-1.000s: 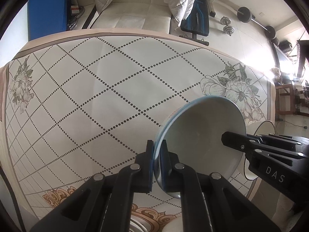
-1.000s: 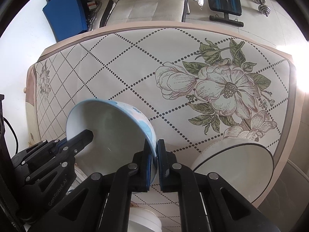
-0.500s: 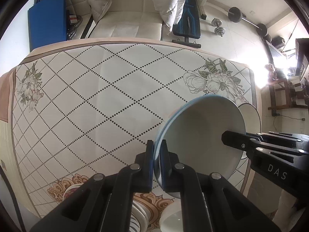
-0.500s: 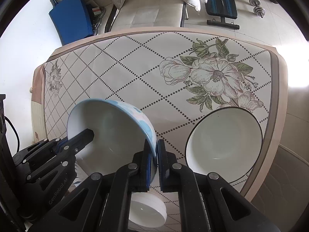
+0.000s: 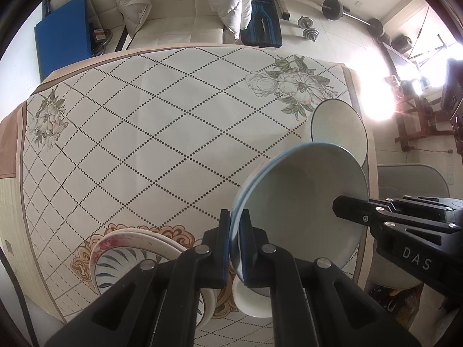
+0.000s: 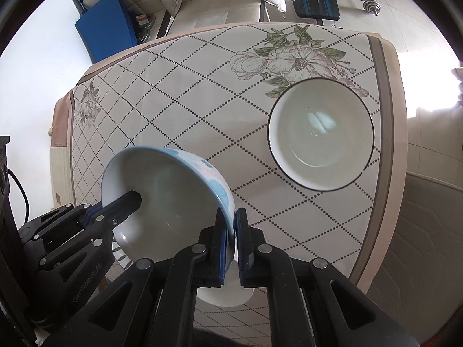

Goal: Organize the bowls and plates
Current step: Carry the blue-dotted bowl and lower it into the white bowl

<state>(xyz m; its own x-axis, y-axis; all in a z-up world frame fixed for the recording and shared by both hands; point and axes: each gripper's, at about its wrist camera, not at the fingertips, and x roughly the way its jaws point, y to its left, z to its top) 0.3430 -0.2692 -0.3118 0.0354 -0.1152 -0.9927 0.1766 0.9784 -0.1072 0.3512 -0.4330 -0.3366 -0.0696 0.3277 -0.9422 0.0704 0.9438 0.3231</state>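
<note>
Both grippers hold one blue-patterned bowl (image 6: 162,199) by opposite sides of its rim, high above the table. My left gripper (image 5: 235,225) is shut on the near rim of the bowl (image 5: 303,202) in the left wrist view. My right gripper (image 6: 231,225) is shut on the opposite rim. A white bowl with a dark rim (image 6: 321,136) sits on the table at the right edge; it also shows in the left wrist view (image 5: 338,127). A stack of patterned plates (image 5: 130,257) and a small white bowl (image 5: 249,303) lie below the held bowl.
The table (image 5: 150,121) has a checked cloth with flower prints. A grey chair (image 5: 411,185) stands beyond its right edge. A sofa (image 5: 179,29), a blue mat (image 5: 63,46) and dumbbells (image 5: 309,29) are on the floor behind the table.
Both grippers have risen with the blue bowl between them. More of the table shows now, with the dark-rimmed bowl, the plate stack and the small white bowl in view.
</note>
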